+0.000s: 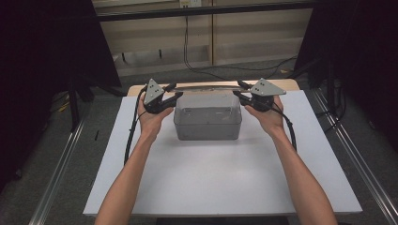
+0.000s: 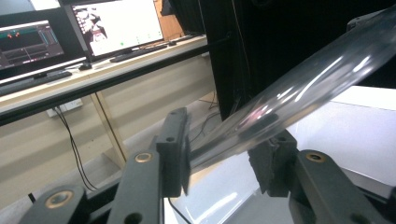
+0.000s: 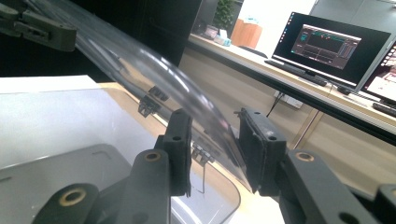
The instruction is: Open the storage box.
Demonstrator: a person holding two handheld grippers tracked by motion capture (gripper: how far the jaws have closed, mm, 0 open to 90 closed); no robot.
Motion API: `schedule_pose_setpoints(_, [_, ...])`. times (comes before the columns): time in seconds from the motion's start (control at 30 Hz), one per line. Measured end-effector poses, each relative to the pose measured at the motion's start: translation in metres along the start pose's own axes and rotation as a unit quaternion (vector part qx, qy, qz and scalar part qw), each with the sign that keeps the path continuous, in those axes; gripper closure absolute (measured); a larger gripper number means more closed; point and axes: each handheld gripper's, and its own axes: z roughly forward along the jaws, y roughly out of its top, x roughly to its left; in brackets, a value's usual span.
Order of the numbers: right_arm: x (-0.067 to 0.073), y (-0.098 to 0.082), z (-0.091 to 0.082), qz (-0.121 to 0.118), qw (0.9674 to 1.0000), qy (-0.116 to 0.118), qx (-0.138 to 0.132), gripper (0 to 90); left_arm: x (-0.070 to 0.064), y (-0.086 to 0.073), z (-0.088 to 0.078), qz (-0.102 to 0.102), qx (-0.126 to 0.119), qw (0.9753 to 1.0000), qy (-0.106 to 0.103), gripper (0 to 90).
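Closest to me, the person's two forearms reach forward over the white table (image 1: 211,187), which is bare in its near half. Each hand carries one gripper. The left hand (image 1: 151,117) holds the left gripper (image 1: 170,92) at the left end of a clear plastic box (image 1: 208,123), and the right hand (image 1: 267,117) holds the right gripper (image 1: 241,90) at the right end. The box stands in the middle of the table, toward the far side, and looks open on top.

Just above and behind the box, a transparent lid (image 1: 206,86) is held between the two grippers. It is raised off the box and tilted, so from above I see it almost as a thin strip. In the left gripper view, the left gripper (image 2: 219,149) has one end of the lid (image 2: 317,79) between its black jaws; the jaws are partly open and the plastic edge sits in the gap, touching the pads. In the right gripper view, the right gripper (image 3: 215,149) has the other end of the lid (image 3: 154,74) between its jaws in the same manner, and small hinge clips show on the lid's edge.

A black cable (image 1: 131,136) hangs from the left gripper along the arm.

Farther away, behind the table, stands a long wooden desk (image 3: 299,88) with monitors (image 3: 329,44) and a keyboard.
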Motion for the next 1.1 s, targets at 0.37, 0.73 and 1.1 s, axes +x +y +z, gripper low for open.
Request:
schedule_pose_setpoints(0.37, [-0.006,-0.01,0.008,0.023,0.9997,0.001,0.0,65.7,0.005,-0.004,0.003,-0.014,0.006,0.9998,0.009,62.2])
schedule_pose_setpoints(0.73, [-0.013,-0.007,0.017,0.032,0.9995,0.008,0.002,65.0,0.008,0.0,0.009,-0.017,0.011,0.9997,0.013,63.2])
schedule_pose_setpoints(1.1, [-0.021,-0.001,0.024,0.033,0.9994,0.01,0.008,66.3,0.015,0.003,0.014,-0.014,0.011,0.9997,0.017,67.3])
